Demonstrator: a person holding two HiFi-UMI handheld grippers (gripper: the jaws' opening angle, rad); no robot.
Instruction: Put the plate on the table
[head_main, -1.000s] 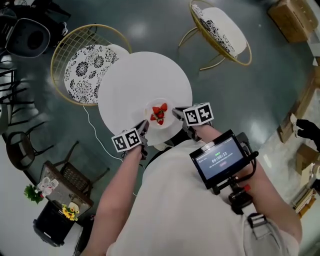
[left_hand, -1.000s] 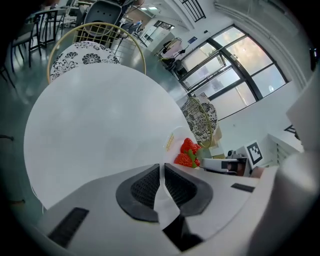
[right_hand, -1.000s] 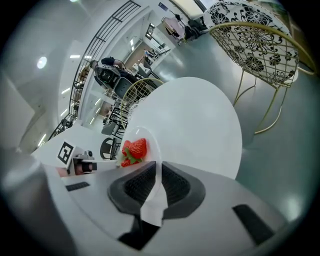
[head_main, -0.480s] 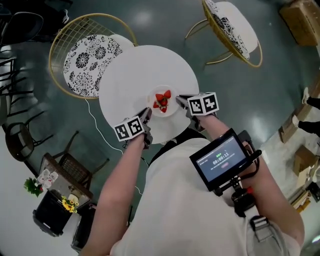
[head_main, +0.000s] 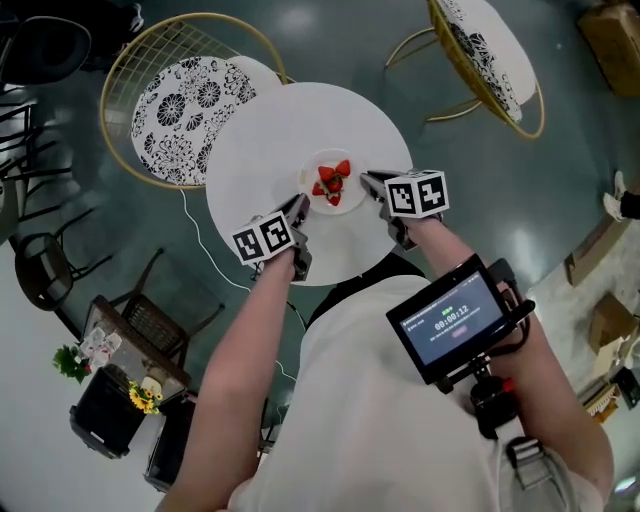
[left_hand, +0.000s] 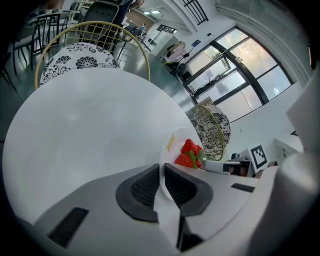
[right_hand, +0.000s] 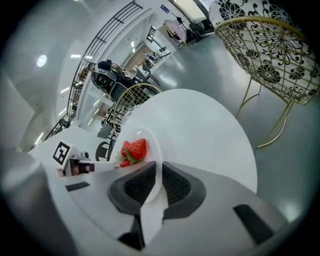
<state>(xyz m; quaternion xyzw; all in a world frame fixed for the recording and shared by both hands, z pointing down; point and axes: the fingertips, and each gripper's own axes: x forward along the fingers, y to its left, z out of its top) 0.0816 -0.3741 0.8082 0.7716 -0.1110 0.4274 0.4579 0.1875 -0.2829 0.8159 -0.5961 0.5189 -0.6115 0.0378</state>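
Observation:
A small white plate (head_main: 316, 178) with red strawberries (head_main: 333, 183) is held level over the round white table (head_main: 270, 140), near its middle. My left gripper (head_main: 300, 206) is shut on the plate's left rim, and my right gripper (head_main: 372, 182) is shut on its right rim. In the left gripper view the jaws (left_hand: 161, 176) pinch the thin rim, with the strawberries (left_hand: 190, 153) just past them. The right gripper view shows the same grip (right_hand: 154, 180) and the strawberries (right_hand: 134, 149). I cannot tell whether the plate touches the tabletop.
A gold wire chair (head_main: 185, 95) with a patterned cushion stands at the table's far left, another (head_main: 490, 55) at the far right. Dark chairs (head_main: 40, 265) are at the left. A cable (head_main: 188, 235) runs over the floor. A screen (head_main: 452, 322) hangs at the person's chest.
Both grippers have carried the plate forward, from the table's near edge to about its middle. The grip on both rims is unchanged.

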